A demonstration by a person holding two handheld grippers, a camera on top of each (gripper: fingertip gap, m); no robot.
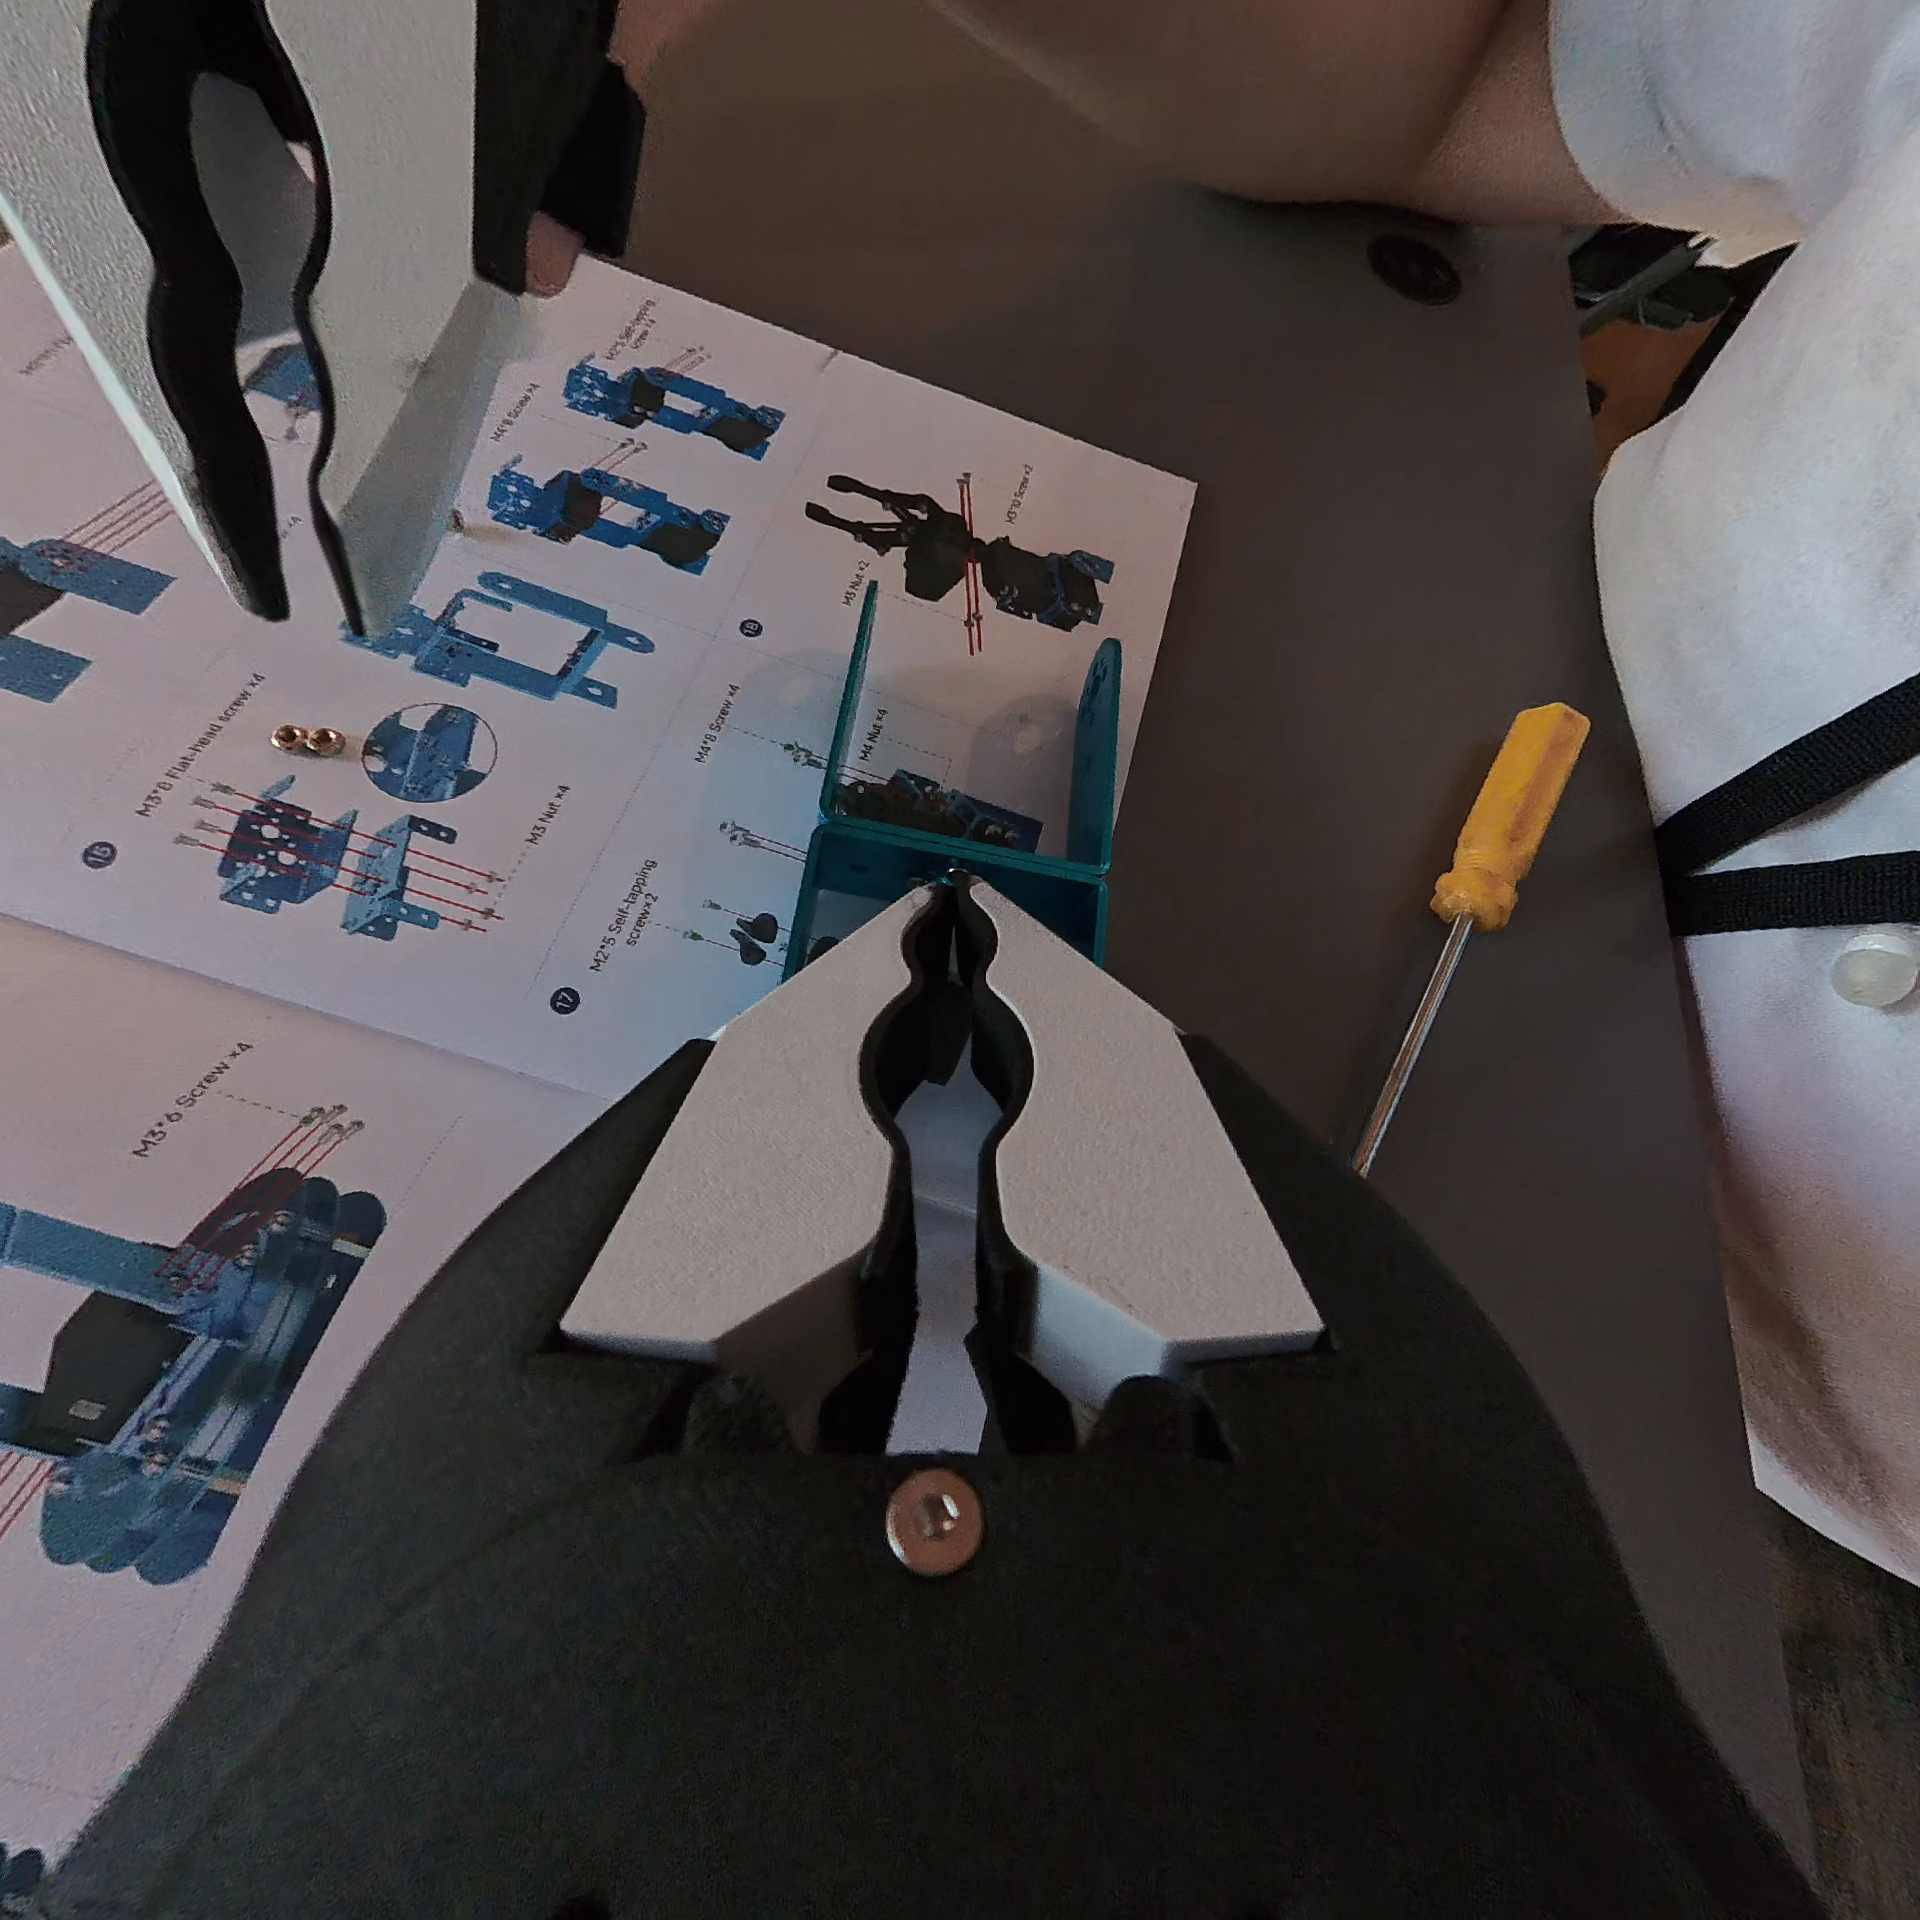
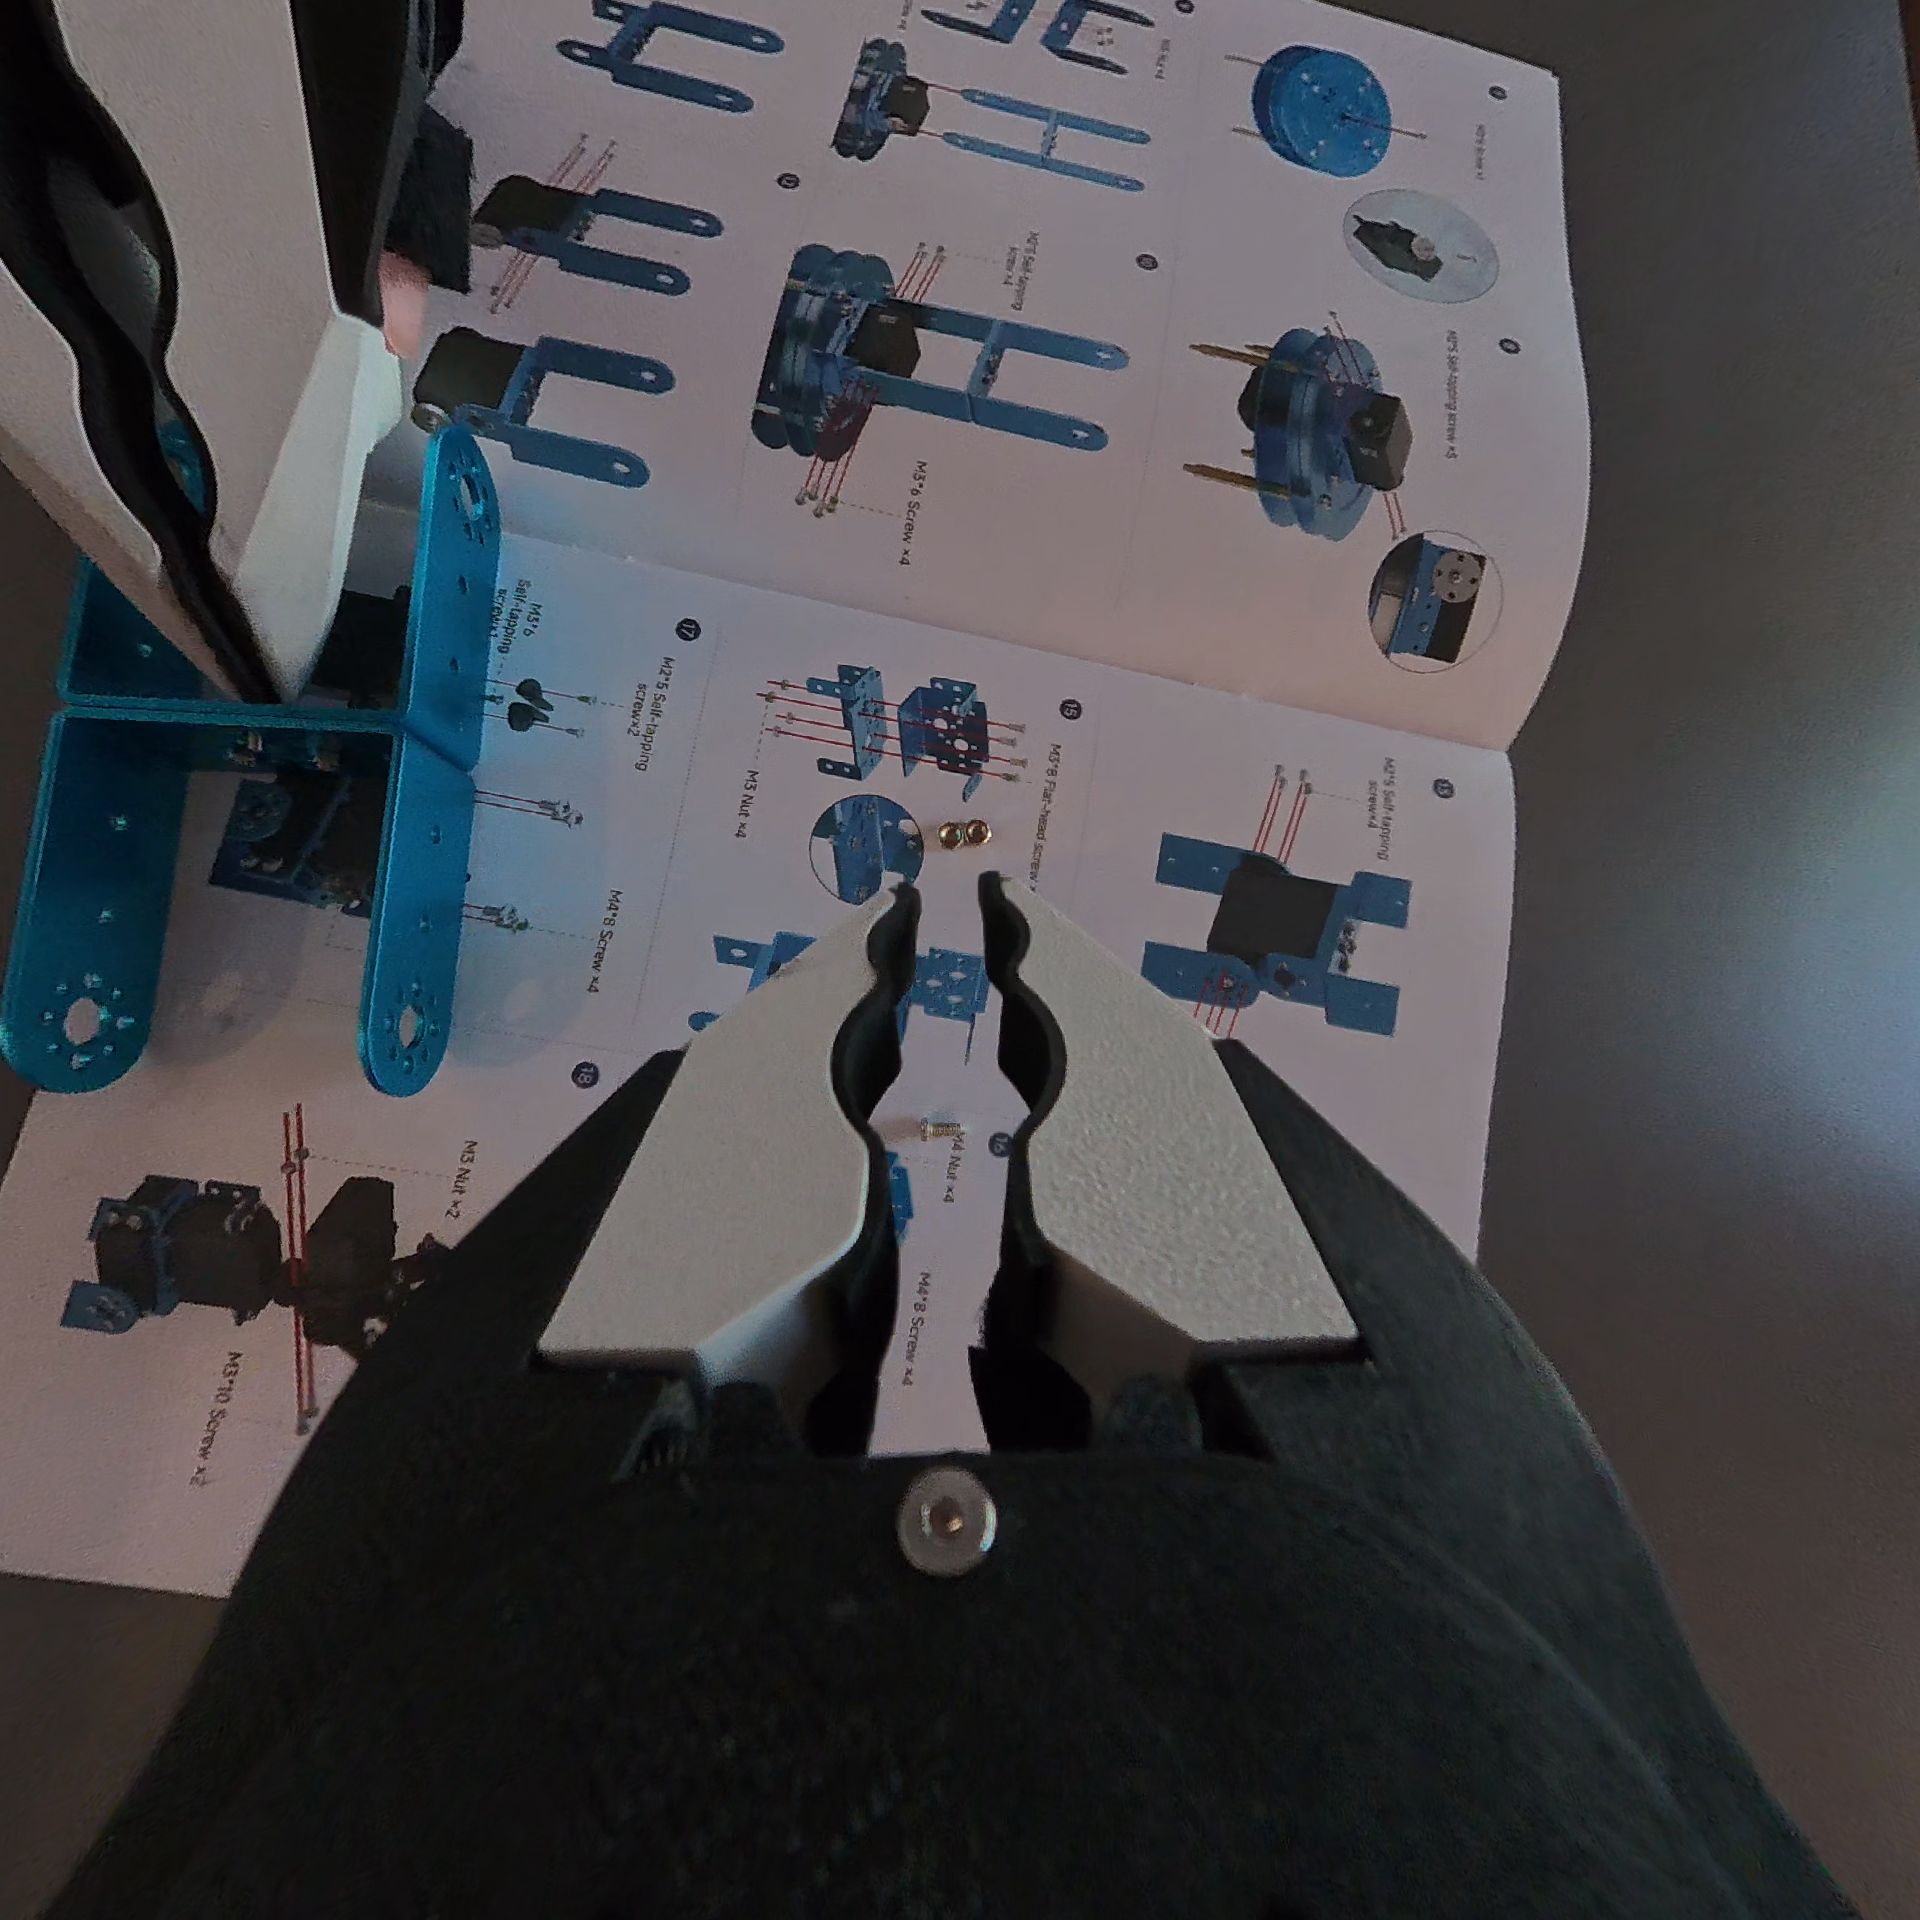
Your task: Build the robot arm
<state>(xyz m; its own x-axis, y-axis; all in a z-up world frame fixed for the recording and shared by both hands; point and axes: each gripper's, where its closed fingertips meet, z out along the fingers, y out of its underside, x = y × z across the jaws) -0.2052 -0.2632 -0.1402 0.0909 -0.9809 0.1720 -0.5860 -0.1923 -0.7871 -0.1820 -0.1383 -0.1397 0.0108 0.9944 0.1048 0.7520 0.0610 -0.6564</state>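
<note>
Blue metal bracket assembly (image 2: 249, 831) stands on the open instruction booklet (image 2: 1299, 707) at the worktop's (image 1: 1351, 520) edge, the left gripper (image 1: 954, 883) clamped on its thin middle wall (stiff, light, probably slick). The right gripper (image 2: 948, 891) hovers parted near two brass nuts (image 2: 963, 833); a loose screw (image 2: 940, 1129) lies beneath.

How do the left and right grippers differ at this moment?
The left gripper is shut, its tips pinched on the blue bracket; the right gripper is open and holds nothing. The left sits at the manual's edge by the yellow screwdriver; the right hovers over the page, tips just short of two brass nuts. Both have pale fingers with black wavy pads.
</note>
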